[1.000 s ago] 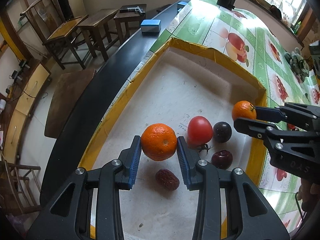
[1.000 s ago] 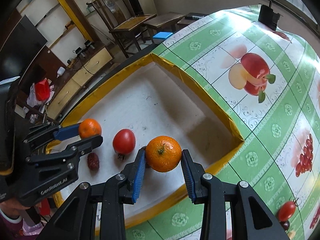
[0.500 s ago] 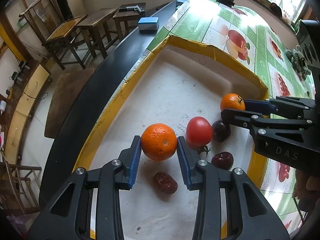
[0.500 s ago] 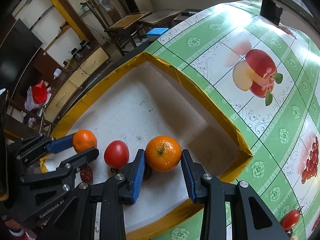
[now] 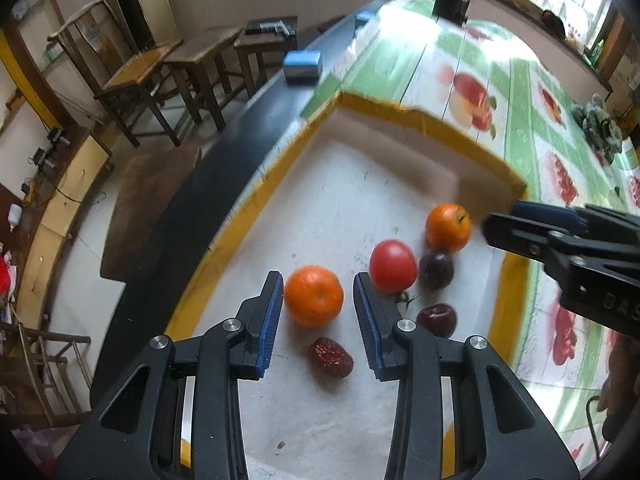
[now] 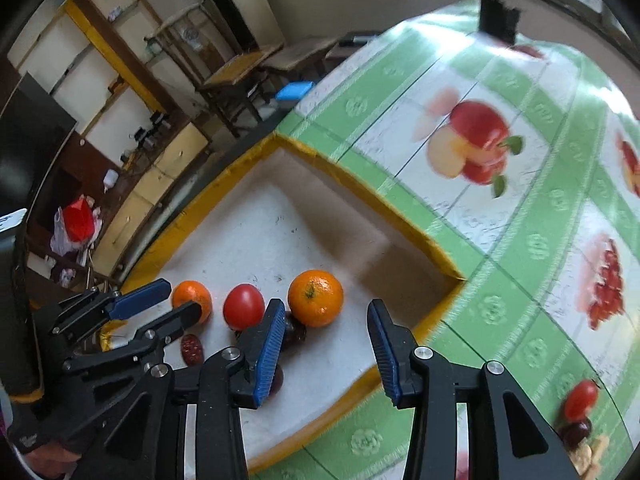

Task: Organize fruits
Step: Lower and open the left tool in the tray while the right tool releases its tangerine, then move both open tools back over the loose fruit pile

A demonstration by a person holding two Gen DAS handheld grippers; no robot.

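A white tray with a yellow rim (image 5: 420, 118) (image 6: 360, 188) holds the fruit. One orange (image 5: 314, 296) (image 6: 192, 300) sits low between the fingers of my left gripper (image 5: 317, 276) (image 6: 183, 296), with a gap showing at the right pad. My right gripper (image 6: 325, 304) (image 5: 500, 216) is opening. Its orange (image 6: 316, 298) (image 5: 448, 228) lies on the tray floor just ahead of the pads, touching neither. A red tomato (image 5: 392, 266) (image 6: 243, 306), two dark round fruits (image 5: 436, 270) (image 5: 437, 320) and a red date (image 5: 330, 357) (image 6: 191, 350) lie between the oranges.
The tray stands on a green fruit-print tablecloth (image 6: 500, 240). A cherry tomato (image 6: 580, 400) and a dark fruit (image 6: 576, 432) lie on the cloth at the right. A blue box (image 5: 302, 65) sits on the dark table edge. Wooden chairs (image 5: 136, 80) stand beyond the table.
The right gripper's pads have spread and its orange now rests in the tray beside the dark fruit. The left orange looks smaller and lower between its pads.
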